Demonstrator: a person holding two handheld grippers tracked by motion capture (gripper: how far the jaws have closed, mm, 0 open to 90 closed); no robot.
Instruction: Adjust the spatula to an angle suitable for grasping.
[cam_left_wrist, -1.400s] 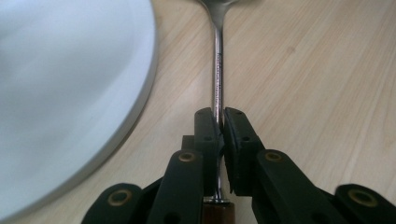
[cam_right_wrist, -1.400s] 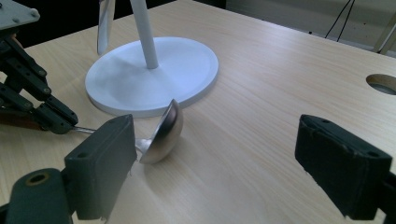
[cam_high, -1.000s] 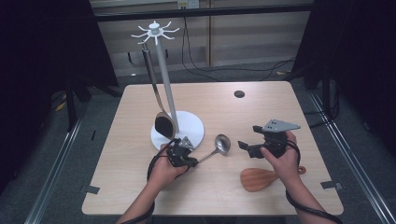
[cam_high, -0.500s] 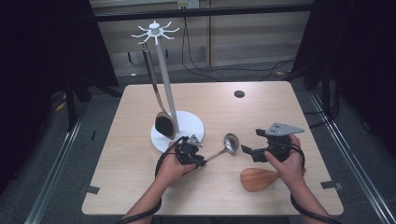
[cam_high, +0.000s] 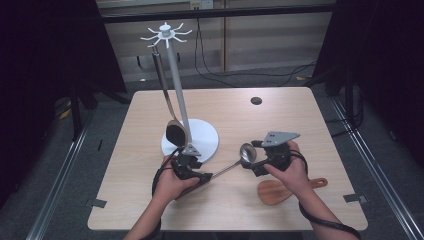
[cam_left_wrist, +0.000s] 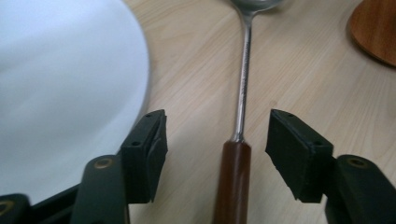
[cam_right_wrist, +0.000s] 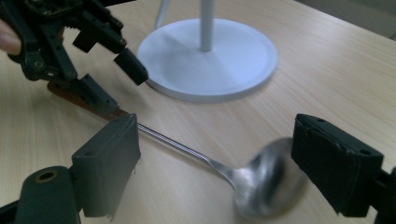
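Ladle (cam_high: 235, 162) lay on the table (cam_high: 310, 130) between the two grippers, released by the left gripper (cam_high: 194, 170) and not gripped by the right gripper (cam_high: 254, 162).

The left gripper view showed its brown handle (cam_left_wrist: 232, 182) running up the middle of the gap, clear of both pads, whose jaws had just been opening; the steel shaft (cam_left_wrist: 243, 88) led straight ahead, the white stand base (cam_left_wrist: 60, 88) was close on that gripper's left and a wooden spatula (cam_left_wrist: 376, 30) ahead to its right. The right gripper view showed the bowl (cam_right_wrist: 268, 179) between its wide-spread jaws, untouched, with bare tabletop beyond. The high view added a dark spoon (cam_high: 176, 134) hanging on the stand behind the left gripper, and open board toward the far edge.
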